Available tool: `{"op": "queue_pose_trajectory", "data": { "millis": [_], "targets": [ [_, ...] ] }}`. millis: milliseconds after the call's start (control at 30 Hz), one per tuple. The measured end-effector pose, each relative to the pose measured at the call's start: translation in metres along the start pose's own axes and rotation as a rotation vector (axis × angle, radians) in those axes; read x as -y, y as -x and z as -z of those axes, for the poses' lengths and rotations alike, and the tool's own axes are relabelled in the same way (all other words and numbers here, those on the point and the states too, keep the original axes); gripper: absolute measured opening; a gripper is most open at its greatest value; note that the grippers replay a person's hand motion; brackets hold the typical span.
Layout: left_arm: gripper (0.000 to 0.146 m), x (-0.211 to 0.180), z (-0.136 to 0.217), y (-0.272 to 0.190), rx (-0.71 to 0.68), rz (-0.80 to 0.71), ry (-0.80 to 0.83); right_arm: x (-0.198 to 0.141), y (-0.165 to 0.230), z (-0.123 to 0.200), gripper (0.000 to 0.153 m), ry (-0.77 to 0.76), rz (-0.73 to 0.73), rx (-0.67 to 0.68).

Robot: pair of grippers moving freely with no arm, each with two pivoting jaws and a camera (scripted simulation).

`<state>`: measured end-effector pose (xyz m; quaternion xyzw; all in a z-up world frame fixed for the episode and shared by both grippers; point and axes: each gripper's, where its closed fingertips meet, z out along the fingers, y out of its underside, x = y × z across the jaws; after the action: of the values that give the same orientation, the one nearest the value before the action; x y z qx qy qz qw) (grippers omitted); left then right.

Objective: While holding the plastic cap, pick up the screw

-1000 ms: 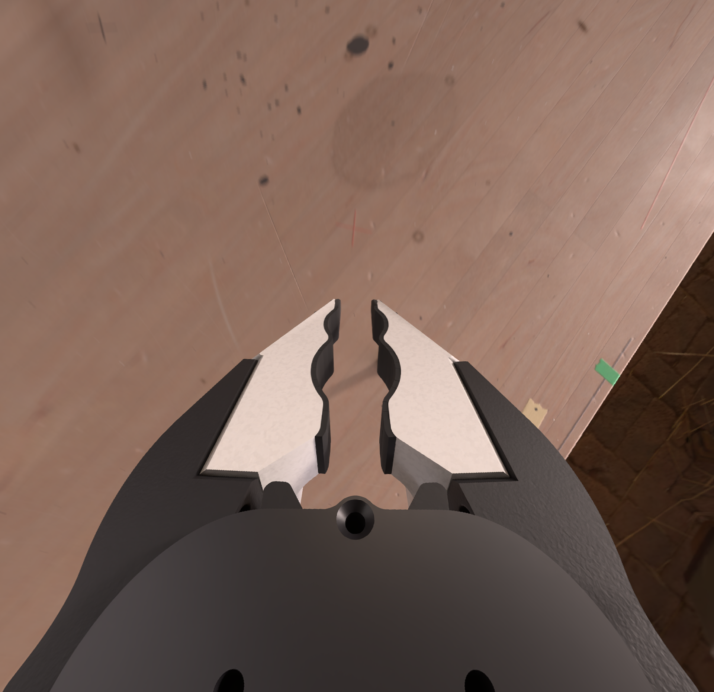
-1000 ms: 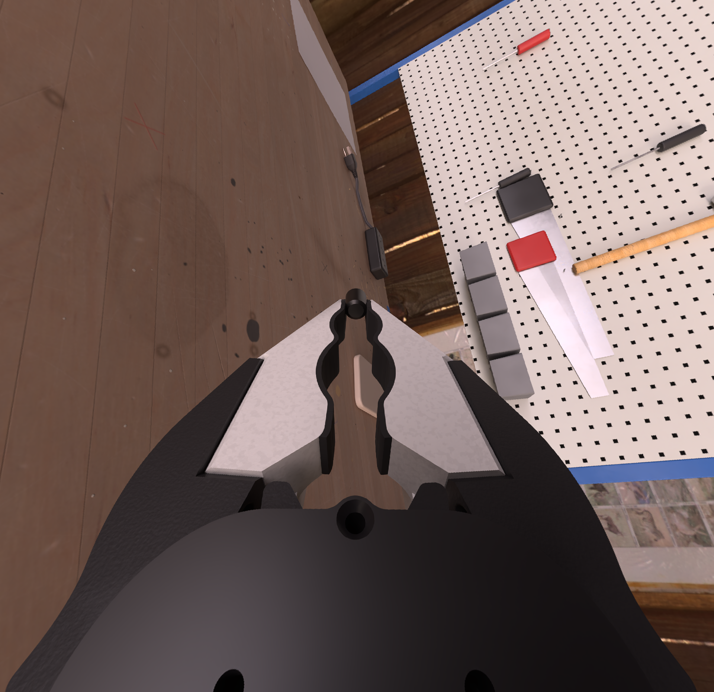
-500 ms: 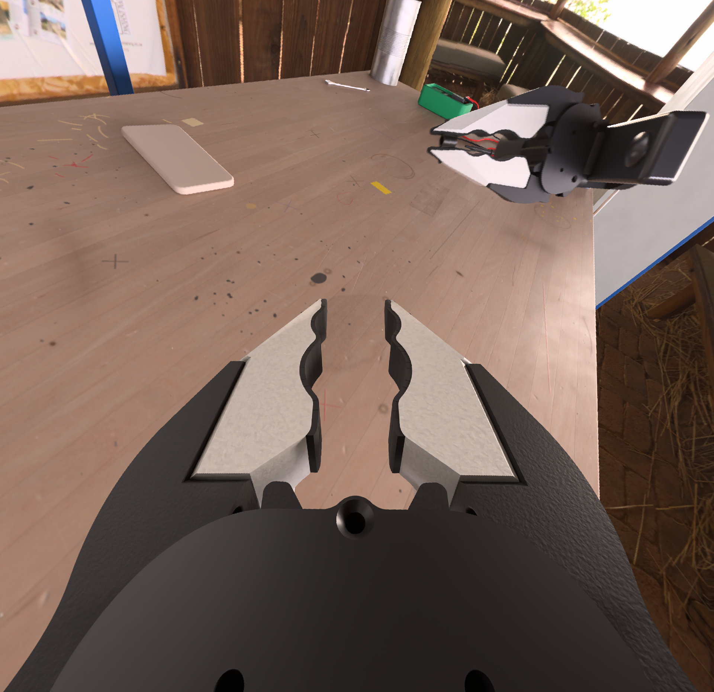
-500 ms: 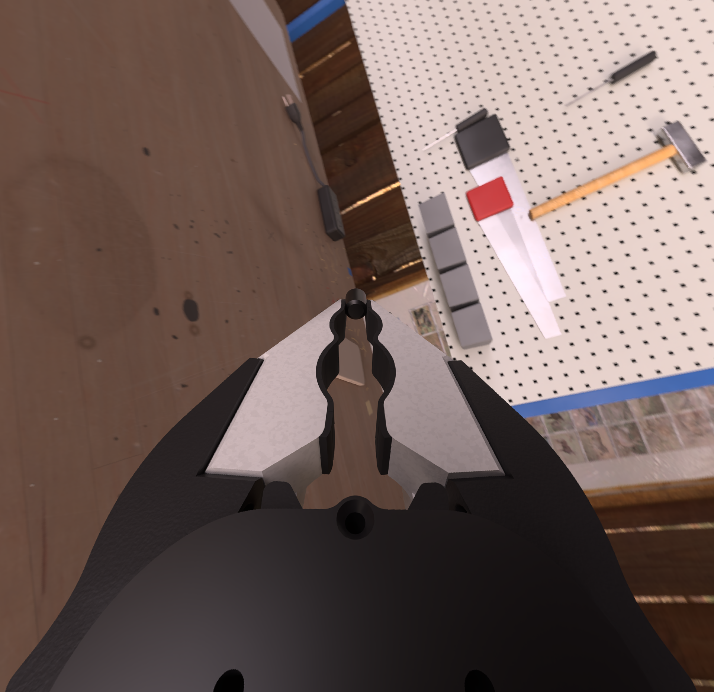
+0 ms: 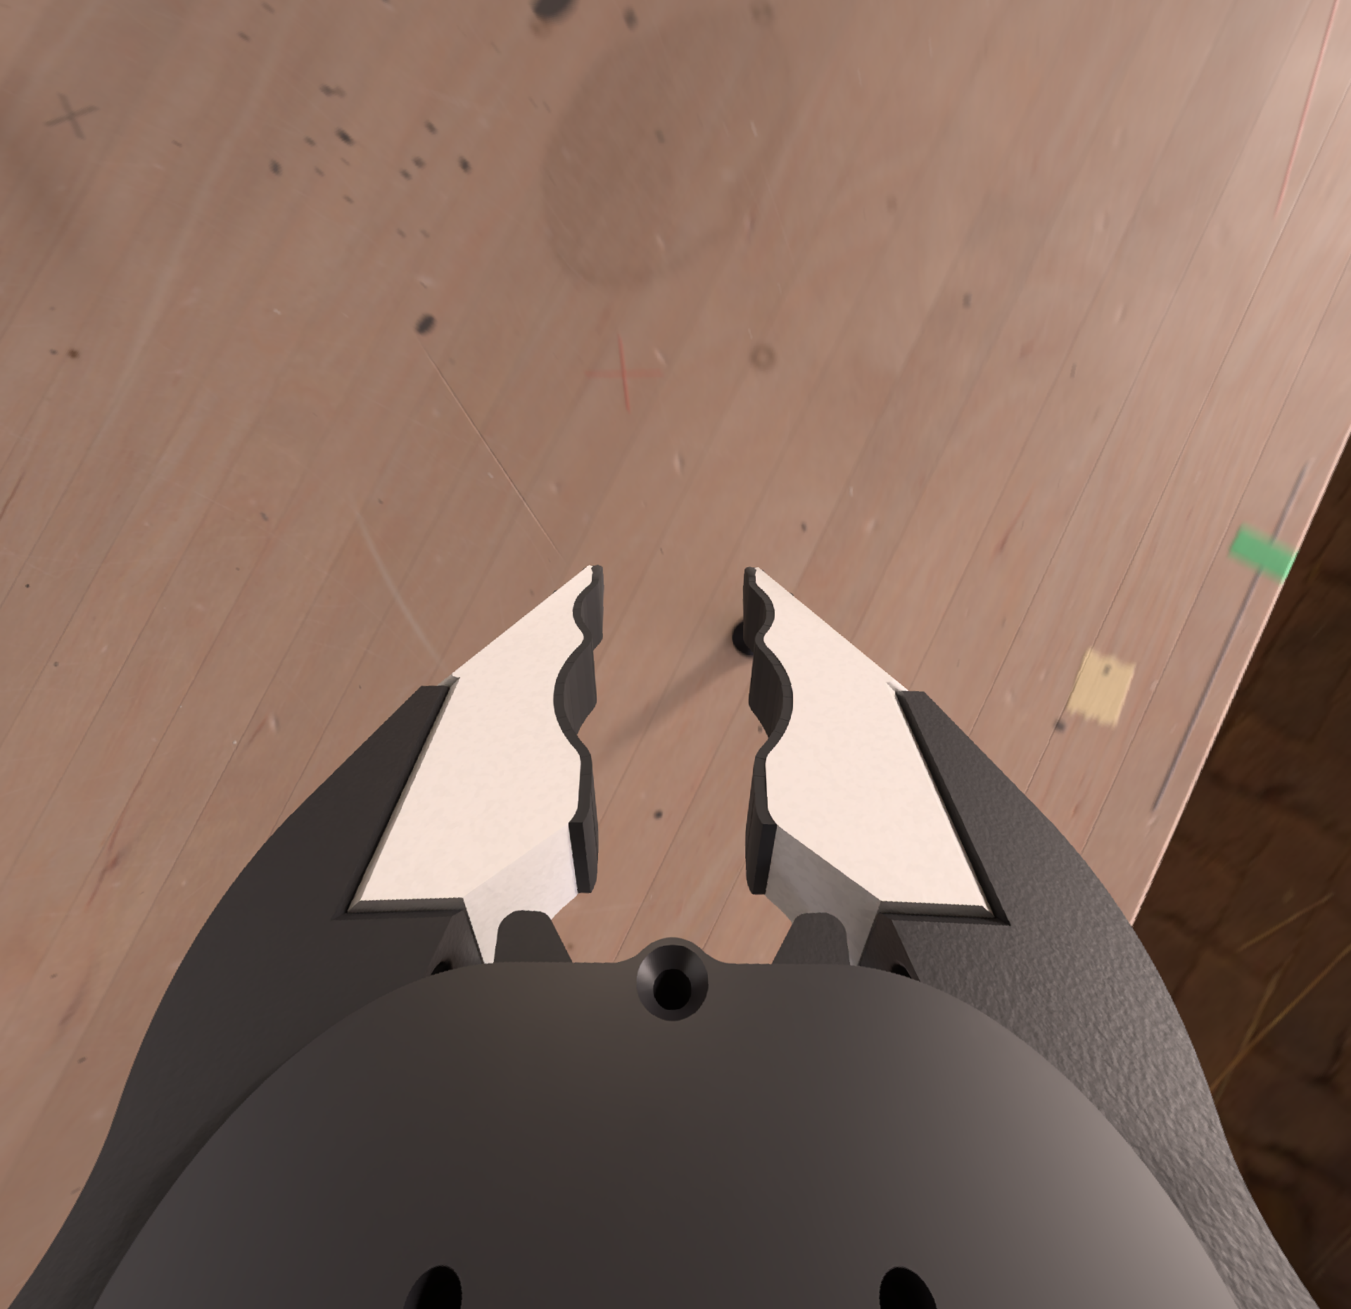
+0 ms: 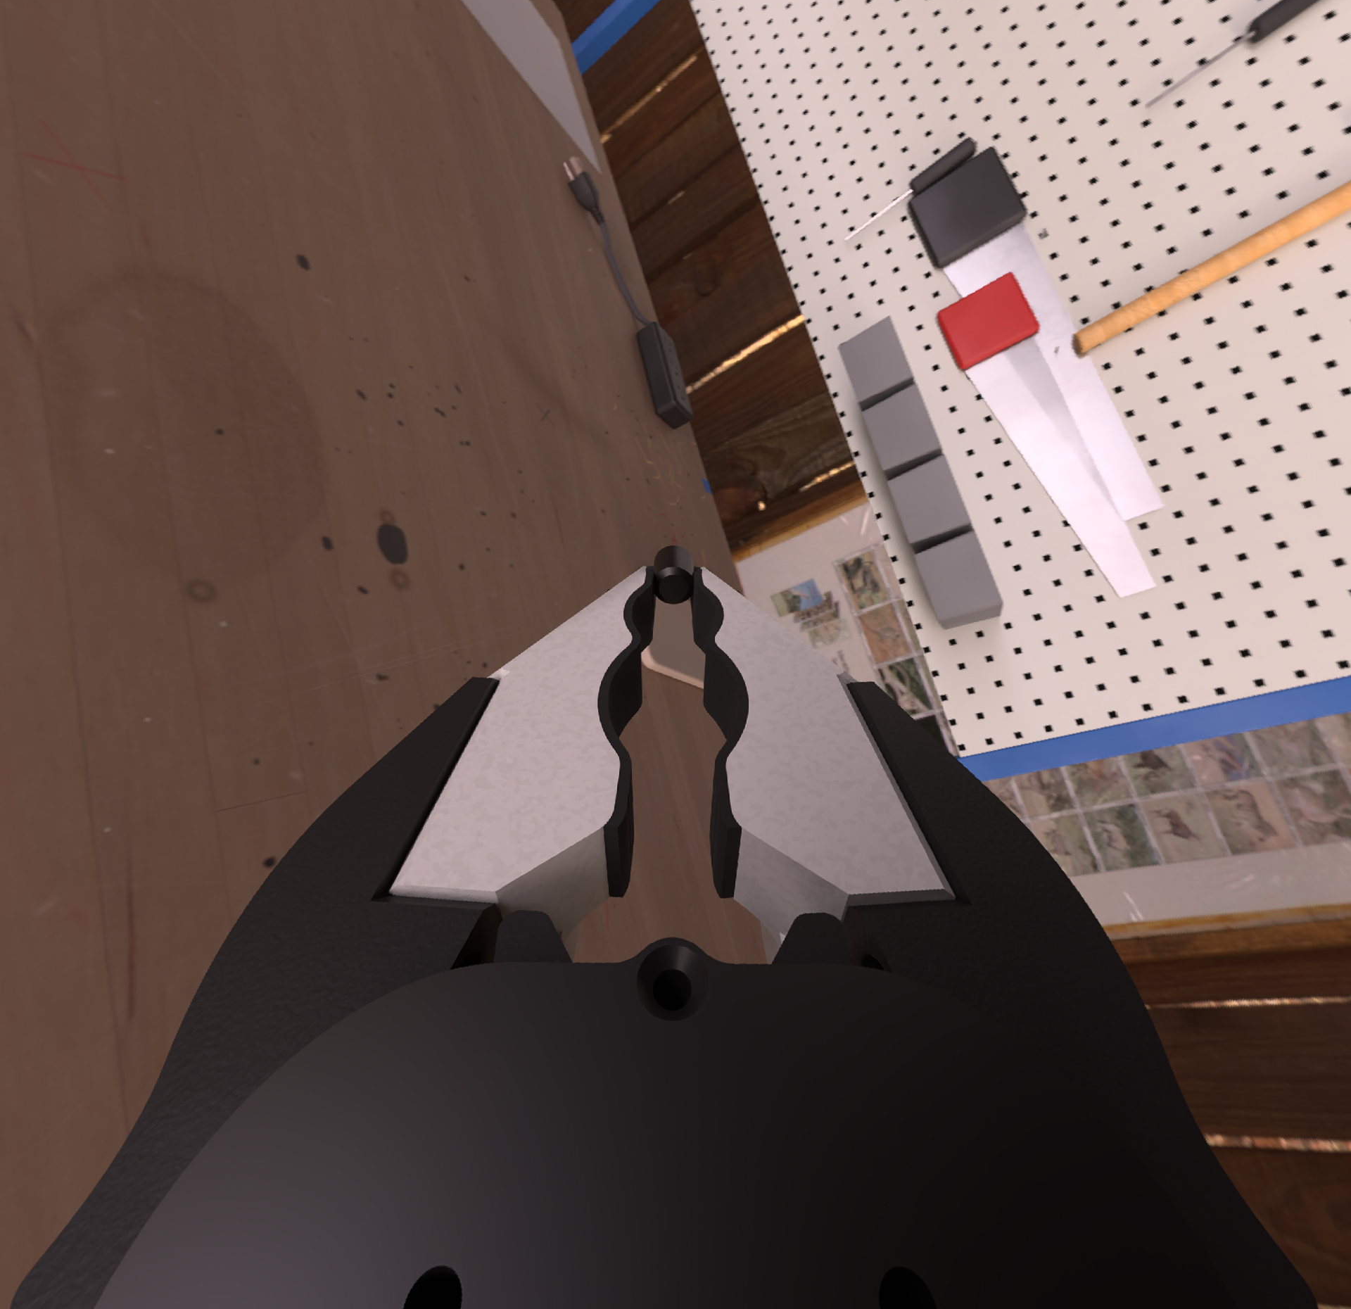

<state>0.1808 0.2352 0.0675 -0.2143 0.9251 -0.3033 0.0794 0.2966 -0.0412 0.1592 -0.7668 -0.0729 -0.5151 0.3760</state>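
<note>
In the left wrist view my left gripper (image 5: pixel 672 575) is open and empty, pointing down at the wooden table (image 5: pixel 292 469). A small dark screw (image 5: pixel 738 638) lies on the wood right against the inner edge of the right fingertip (image 5: pixel 760 601); most of it is hidden behind that finger. In the right wrist view my right gripper (image 6: pixel 672 579) is shut on a small black plastic cap (image 6: pixel 672 583), pinched at the very fingertips above the table (image 6: pixel 219 469).
The table edge (image 5: pixel 1243 689) runs close on the right, with green tape (image 5: pixel 1261 554) and tan tape (image 5: pixel 1100 689) near it. Beyond the table in the right wrist view are a black adapter with cable (image 6: pixel 665 382) and a tool pegboard (image 6: pixel 950 67).
The left gripper's view swung up over the table half a second ago and now looks down at the wood again, jaws wider than a second ago. The right gripper keeps the cap.
</note>
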Motion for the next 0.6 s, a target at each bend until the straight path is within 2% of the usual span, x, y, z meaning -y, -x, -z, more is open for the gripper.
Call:
{"op": "queue_pose_trajectory", "data": {
  "millis": [200, 433, 600],
  "targets": [
    [0.047, -0.023, -0.016, -0.03, -0.13, -0.119, 0.067, 0.001, 0.009, -0.002, 0.009, -0.01, -0.008, 0.034],
    [0.035, -0.031, -0.033, -0.033, -0.258, -0.086, 0.13, -0.001, 0.008, 0.0, 0.009, -0.01, -0.027, 0.025],
    [0.022, -0.04, -0.036, -0.033, -0.281, -0.09, 0.161, -0.002, 0.008, 0.001, 0.009, -0.008, -0.029, 0.028]
  ]
}}
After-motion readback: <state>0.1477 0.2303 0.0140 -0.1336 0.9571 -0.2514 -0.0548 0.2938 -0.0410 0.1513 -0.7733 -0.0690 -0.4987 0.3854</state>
